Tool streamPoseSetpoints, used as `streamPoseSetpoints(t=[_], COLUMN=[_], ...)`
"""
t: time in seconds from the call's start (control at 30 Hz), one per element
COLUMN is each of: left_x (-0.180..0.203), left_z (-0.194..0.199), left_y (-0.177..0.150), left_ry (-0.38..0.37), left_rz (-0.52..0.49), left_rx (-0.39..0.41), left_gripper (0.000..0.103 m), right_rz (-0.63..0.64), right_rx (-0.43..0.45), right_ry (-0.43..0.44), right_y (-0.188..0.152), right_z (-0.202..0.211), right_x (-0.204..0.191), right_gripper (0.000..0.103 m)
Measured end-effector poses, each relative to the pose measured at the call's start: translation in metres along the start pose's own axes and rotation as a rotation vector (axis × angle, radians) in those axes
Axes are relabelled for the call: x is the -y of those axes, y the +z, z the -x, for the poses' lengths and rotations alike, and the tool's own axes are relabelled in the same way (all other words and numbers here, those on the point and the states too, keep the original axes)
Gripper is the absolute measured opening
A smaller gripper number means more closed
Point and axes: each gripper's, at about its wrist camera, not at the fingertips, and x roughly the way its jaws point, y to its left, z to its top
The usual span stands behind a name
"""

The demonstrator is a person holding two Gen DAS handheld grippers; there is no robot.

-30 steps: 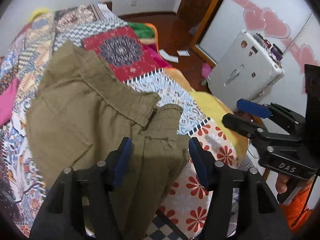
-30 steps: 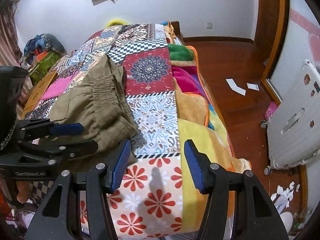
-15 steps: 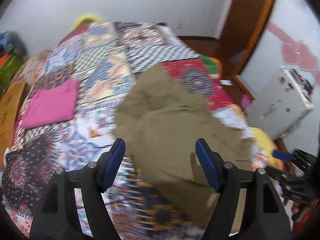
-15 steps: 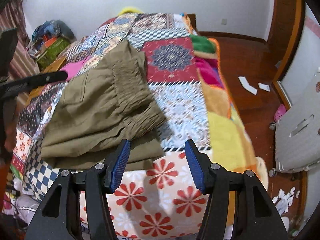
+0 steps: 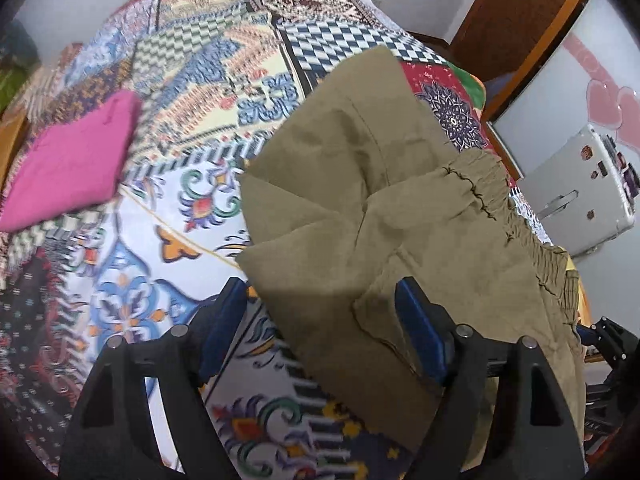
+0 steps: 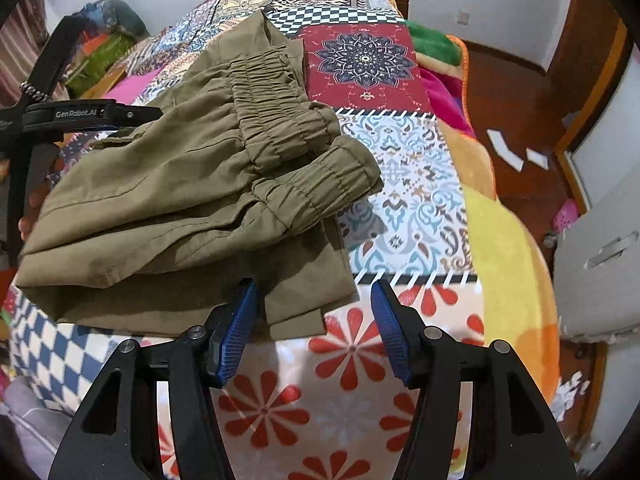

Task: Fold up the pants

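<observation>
Olive-green pants lie folded in layers on a patchwork bedspread, with the elastic waistband and cuffs to the right. In the right wrist view the pants lie at the left and centre. My left gripper is open, its blue pads either side of the near edge of the pants, just above the cloth. My right gripper is open and empty at the pants' near right corner, over the red flower patch. The left gripper's body shows at the left edge beyond the pants.
A folded pink garment lies on the bed to the left. A grey suitcase stands on the wooden floor right of the bed. White papers lie on the floor. Clutter sits by the far-left wall.
The left gripper has swung left and now hovers over the pants' left near edge. The right gripper has moved closer to the pants. Both stayed open.
</observation>
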Motion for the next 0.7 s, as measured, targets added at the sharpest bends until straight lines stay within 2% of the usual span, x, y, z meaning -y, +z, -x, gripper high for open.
streamPoseSetpoints(t=[0.07,0.13,0.27,0.3,0.33,0.57,0.6,0.7], left_x=[-0.003,-0.001,0.006,0.007,0.006,-0.006,-0.009,-0.019], left_z=[-0.002,0.001,0.008,0.011,0.014,0.031,0.036,0.049], left_y=[0.0,0.0,-0.004,-0.005,-0.007,-0.022,-0.027,-0.042], left_ry=[-0.031,-0.044,-0.014,0.003,0.01,0.025,0.037,0.023], left_rz=[0.02,0.019,-0.021,-0.027,-0.024,0.025,0.034,0.074], left_rx=[0.009,0.025,0.06,0.071,0.085,0.117,0.122,0.131], left_gripper=[0.072,0.06,0.043,0.034,0.029,0.016,0.011,0.011], right_rz=[0.013,0.01,-0.018,-0.024,-0.026,-0.016,-0.013,0.007], right_rx=[0.001,0.003,0.0,-0.001,-0.001,0.002,0.001,0.003], right_ry=[-0.016,-0.014,0.001,0.002,0.004,-0.015,-0.017,-0.029], right_y=[0.001,0.003,0.009,0.011,0.012,0.028,0.031,0.045], right_z=[-0.002,-0.004,-0.009,-0.011,-0.013,-0.024,-0.026,-0.034], right_x=[-0.001,0.0,0.008,0.01,0.011,0.013,0.015,0.014], right_gripper=[0.056,0.056,0.057,0.057,0.057,0.057,0.057,0.057])
